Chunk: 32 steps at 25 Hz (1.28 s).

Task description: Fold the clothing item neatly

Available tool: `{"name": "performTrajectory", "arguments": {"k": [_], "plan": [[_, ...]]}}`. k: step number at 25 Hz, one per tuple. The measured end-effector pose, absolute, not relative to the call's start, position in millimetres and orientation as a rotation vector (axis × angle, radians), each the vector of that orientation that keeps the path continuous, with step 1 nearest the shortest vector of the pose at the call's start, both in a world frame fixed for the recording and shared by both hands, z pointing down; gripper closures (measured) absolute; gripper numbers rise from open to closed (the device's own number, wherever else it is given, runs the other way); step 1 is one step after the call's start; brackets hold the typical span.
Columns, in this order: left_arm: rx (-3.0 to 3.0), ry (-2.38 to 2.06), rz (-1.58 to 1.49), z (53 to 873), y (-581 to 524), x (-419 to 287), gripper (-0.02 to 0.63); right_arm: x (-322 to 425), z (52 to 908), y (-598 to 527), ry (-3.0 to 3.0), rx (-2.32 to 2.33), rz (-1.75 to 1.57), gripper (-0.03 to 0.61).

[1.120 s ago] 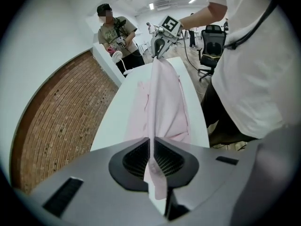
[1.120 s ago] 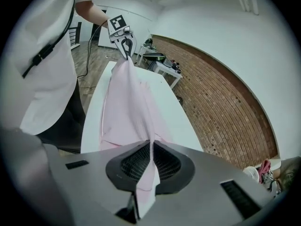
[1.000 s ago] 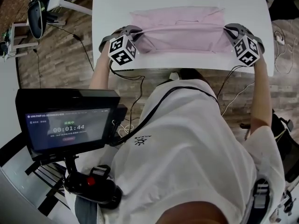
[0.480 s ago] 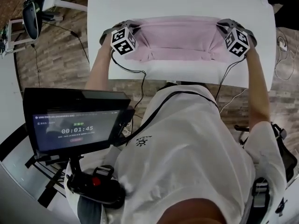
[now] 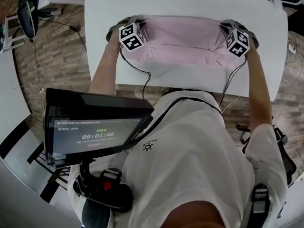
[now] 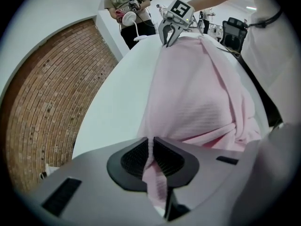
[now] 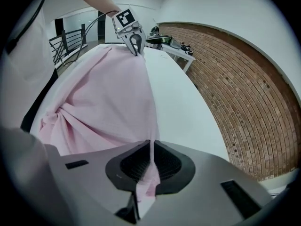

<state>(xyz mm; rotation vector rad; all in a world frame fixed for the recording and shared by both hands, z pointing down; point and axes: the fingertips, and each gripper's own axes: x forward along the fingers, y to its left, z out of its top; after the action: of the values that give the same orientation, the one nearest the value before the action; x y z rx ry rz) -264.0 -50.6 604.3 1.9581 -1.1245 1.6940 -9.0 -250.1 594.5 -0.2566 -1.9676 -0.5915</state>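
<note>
pink garment [image 5: 183, 37] is spread across the white surface [image 5: 190, 1], stretched between the two grippers, with its near edge gathered into folds at both ends. the left gripper [image 6: 151, 142] is clenched on the garment's left end: a thin ridge of pink cloth is pinched between its ribbed fingers [image 6: 134, 157], and a strip of cloth is seen trailing below them. the right gripper [image 7: 151, 147] is likewise clamped on the right end, with cloth nipped between its fingers [image 7: 167, 161]. both grippers are pointed steeply down at the surface, and their marker cubes [image 5: 131, 37] are turned towards the head view. black cables [image 5: 137, 68] are draped from the grippers over the surface's near edge. below that edge and apart from the surface, a dark screen [image 5: 95, 127] on a stand is seen at the left of the head view, beside the wearer's white shirt [image 5: 190, 160], by which much of the brick-patterned floor [image 5: 61, 51] is covered. beyond the right end of the surface, a standing person [image 6: 129, 1] and a small white round-headed stand [image 6: 129, 20] are shown in the left gripper view. beyond the left end, a black railing [image 7: 66, 44] and a second table [image 7: 174, 48] carrying small things are seen in the right gripper view.
</note>
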Motion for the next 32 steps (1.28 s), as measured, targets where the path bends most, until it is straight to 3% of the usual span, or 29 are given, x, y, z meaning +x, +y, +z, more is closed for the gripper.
{"name": "performTrajectory", "arguments": {"k": [22, 25, 28, 32], "plan": [[1.92, -1.307, 1.681, 608, -140, -297, 0.581, -44, 593, -334, -2.033, -0.052, -0.633, 0.55], [1.884, -1.445, 1.664, 594, -145, -303, 0.531, -47, 577, -335, -2.082, 0.032, -0.63, 0.481], [1.882, -1.55, 1.616, 571, -145, -302, 0.439, -47, 557, -328, -2.108, 0.057, -0.632, 0.466], [1.889, -1.68, 1.507, 533, -137, -299, 0.426, -48, 522, -312, -2.173, 0.114, -0.629, 0.466]]}}
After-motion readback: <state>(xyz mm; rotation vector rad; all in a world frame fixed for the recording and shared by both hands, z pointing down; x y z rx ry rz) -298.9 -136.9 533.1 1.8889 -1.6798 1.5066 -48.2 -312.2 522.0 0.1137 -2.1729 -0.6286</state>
